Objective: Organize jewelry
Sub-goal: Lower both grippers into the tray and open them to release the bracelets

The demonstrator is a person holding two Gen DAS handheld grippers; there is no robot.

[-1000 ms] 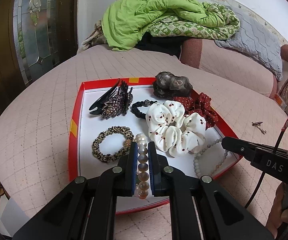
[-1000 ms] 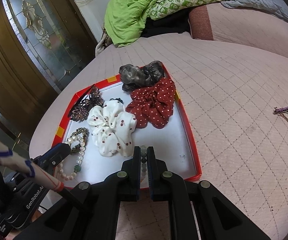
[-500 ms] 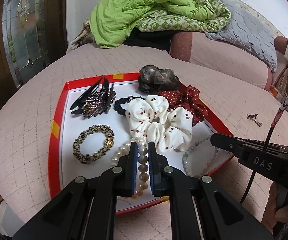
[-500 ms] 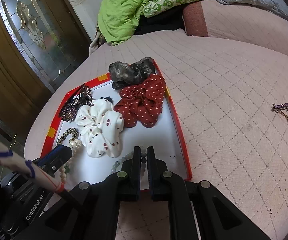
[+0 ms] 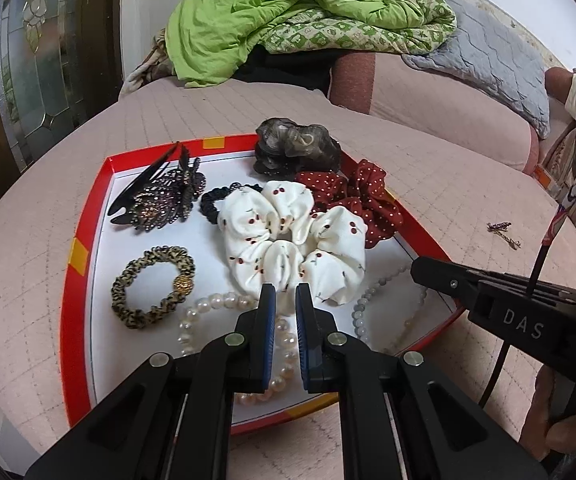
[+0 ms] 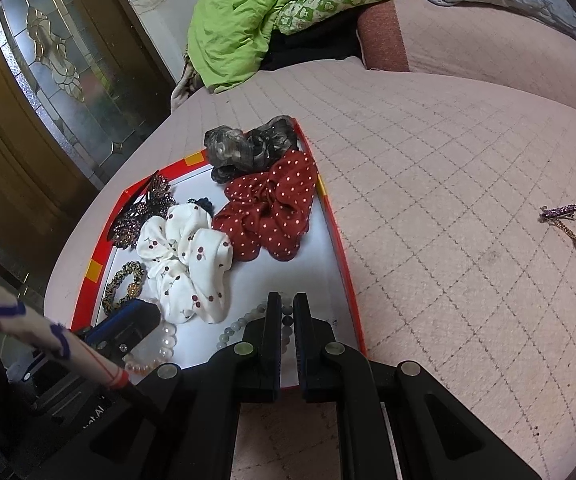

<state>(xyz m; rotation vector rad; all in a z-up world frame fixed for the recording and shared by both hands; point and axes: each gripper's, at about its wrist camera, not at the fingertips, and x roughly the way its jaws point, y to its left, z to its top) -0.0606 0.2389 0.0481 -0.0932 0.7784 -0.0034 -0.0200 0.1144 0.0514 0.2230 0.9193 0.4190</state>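
A red-rimmed tray (image 5: 70, 280) on the pink quilted bed holds a white cherry scrunchie (image 5: 288, 240), a red dotted scrunchie (image 5: 359, 200), a dark claw clip (image 5: 160, 200) and a leopard hair tie (image 5: 126, 280). My left gripper (image 5: 285, 292) is shut on the pearl bracelet (image 5: 216, 303), whose loop rests on the tray floor; its tips reach the white scrunchie's near edge. At the tray's front right corner my right gripper (image 6: 286, 300) is shut on the grey bead bracelet (image 6: 234, 326), with beads showing in its gap. A small purple hairpin (image 6: 563, 218) lies on the bed, right of the tray.
A grey-brown scrunchie (image 5: 295, 148) and a black hair tie (image 5: 212, 200) lie at the tray's back. A green quilt (image 5: 288, 12) is heaped behind. A glass-panelled door (image 5: 36, 60) stands at the left. Pink quilted bedding spreads right of the tray.
My left gripper has carried the pearl bracelet away from beside the leopard tie up to the white scrunchie's edge, slightly lower. The right gripper has stayed put.
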